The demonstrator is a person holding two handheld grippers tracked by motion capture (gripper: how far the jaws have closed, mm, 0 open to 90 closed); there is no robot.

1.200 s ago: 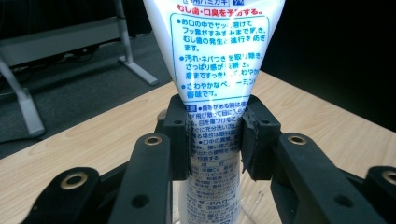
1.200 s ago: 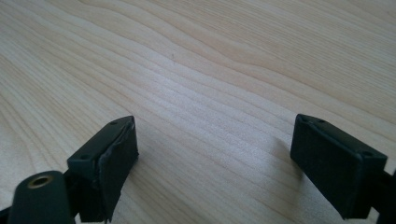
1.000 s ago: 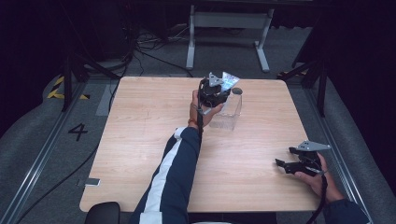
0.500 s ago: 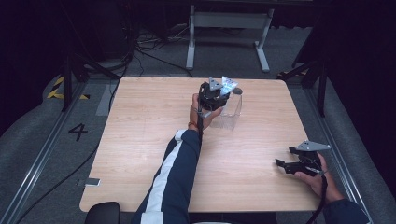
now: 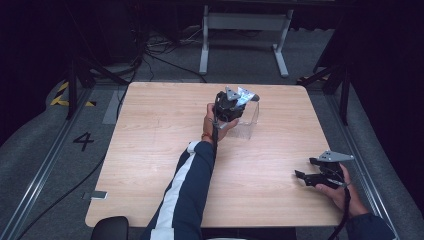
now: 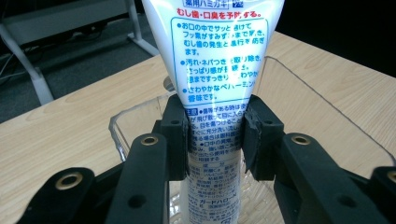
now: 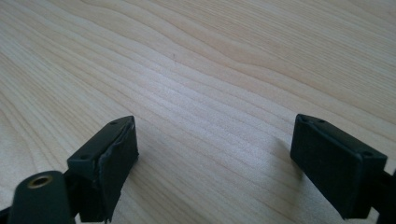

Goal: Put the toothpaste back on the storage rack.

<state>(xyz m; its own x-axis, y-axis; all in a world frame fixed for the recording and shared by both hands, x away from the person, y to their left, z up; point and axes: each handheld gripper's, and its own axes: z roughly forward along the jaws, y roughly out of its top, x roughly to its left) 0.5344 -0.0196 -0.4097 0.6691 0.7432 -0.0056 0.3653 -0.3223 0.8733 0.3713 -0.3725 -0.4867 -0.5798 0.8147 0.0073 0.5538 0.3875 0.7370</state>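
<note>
We see a light wooden table [image 5: 150, 165] taking up most of the high view, with dark floor and cables around it. Near its far edge stands a clear plastic container [image 5: 248, 120], open at the top. Our left arm, in a dark sleeve [image 5: 187, 195] with a white stripe, reaches across to it. The left gripper [image 5: 229, 106] sits at the container's near rim, and in the left gripper view we see its two black jaws pressed against both sides of a white toothpaste tube [image 6: 215, 70] printed with blue Japanese text. The tube stands roughly upright, its lower end down inside the container. At the table's near right edge, our right hand holds the right gripper [image 5: 322, 172] low over bare wood; its jaws stand wide apart with nothing between them.
</note>
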